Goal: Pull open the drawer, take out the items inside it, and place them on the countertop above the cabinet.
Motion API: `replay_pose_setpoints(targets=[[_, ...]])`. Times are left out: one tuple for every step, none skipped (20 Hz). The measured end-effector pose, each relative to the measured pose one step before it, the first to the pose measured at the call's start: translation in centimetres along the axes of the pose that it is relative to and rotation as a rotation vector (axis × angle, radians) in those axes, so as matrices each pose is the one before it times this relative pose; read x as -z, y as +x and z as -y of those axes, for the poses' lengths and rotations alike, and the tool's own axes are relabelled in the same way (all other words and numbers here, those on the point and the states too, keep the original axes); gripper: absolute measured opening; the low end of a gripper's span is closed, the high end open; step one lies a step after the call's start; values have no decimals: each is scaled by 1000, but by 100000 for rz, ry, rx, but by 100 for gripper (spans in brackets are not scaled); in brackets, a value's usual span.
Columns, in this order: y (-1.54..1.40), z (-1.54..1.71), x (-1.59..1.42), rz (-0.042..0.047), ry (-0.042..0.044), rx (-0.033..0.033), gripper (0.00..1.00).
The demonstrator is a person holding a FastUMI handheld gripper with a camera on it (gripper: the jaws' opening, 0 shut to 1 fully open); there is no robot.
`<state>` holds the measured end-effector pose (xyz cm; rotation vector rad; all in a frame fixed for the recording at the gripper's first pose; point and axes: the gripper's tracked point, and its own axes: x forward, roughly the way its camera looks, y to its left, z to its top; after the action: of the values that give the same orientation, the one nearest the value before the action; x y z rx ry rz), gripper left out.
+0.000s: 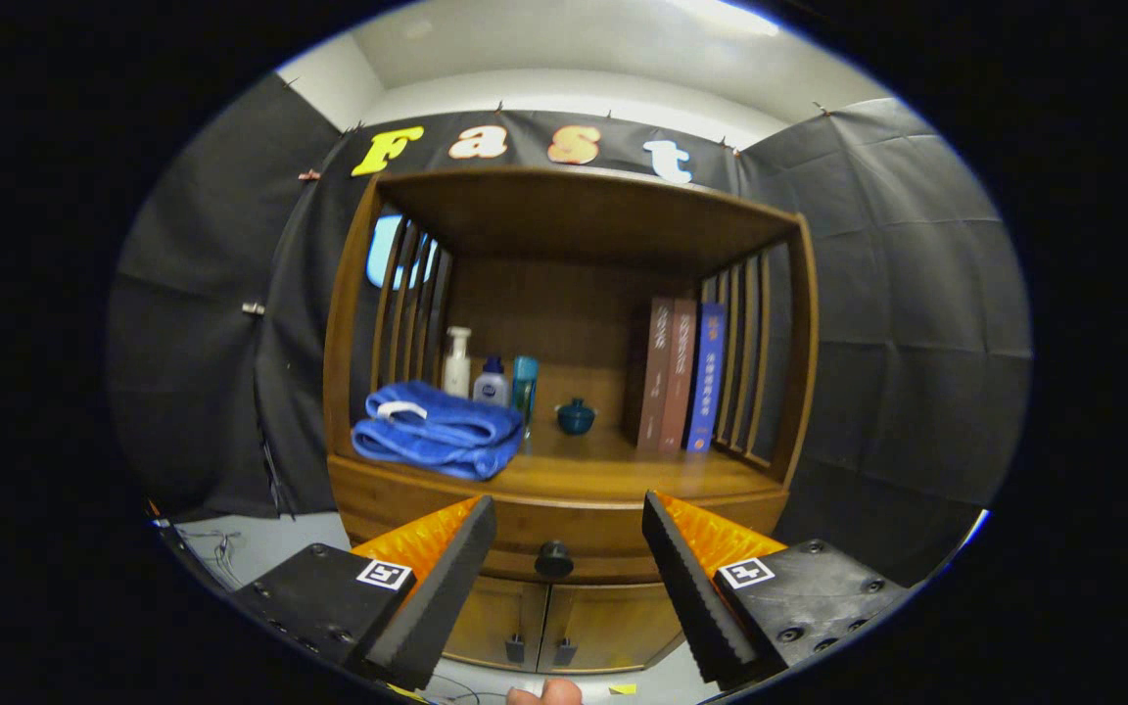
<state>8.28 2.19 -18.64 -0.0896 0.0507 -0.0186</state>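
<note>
Wooden cabinet (564, 294): ahead of you. Surface (623, 470): carries folded blue towel (437, 431), three upright books (681, 377), bottles (491, 377), small teal jar (576, 417). Drawer (613, 529): closed, below surface. Black knob (554, 559): between your jaws. Your gripper (569, 548): jaws wide apart, gripping nothing.

Gripper camera faces cabinet (564, 392) head-on, near (drawer level), fingers (446, 578) framing knob (554, 559)
</note>
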Motion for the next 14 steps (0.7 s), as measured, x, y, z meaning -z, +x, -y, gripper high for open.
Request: replay_pose_setpoints(targets=[[598, -172, 1566, -2113, 481, -13, 98], [696, 69, 1376, -1811, 1103, 619, 98], [835, 113, 1251, -1350, 2160, 585, 98], [755, 213, 1149, -1275, 3287, 633, 98], [1002, 457, 1032, -870, 3900, 471, 98], [933, 103, 642, -1211, 3195, 951, 98], [513, 210, 680, -1028, 2394, 598, 98], [731, 127, 817, -972, 1097, -363, 98], [884, 239, 1056, -834, 131, -1403, 98], [790, -346, 561, -1097, -1045, -1729, 97], [907, -396, 290, -459, -1417, -829, 95], [649, -318, 43, 7, -868, -929, 94], [482, -366, 247, -527, 334, -825, 92], [399, -61, 359, -1167, 626, 544, 91]])
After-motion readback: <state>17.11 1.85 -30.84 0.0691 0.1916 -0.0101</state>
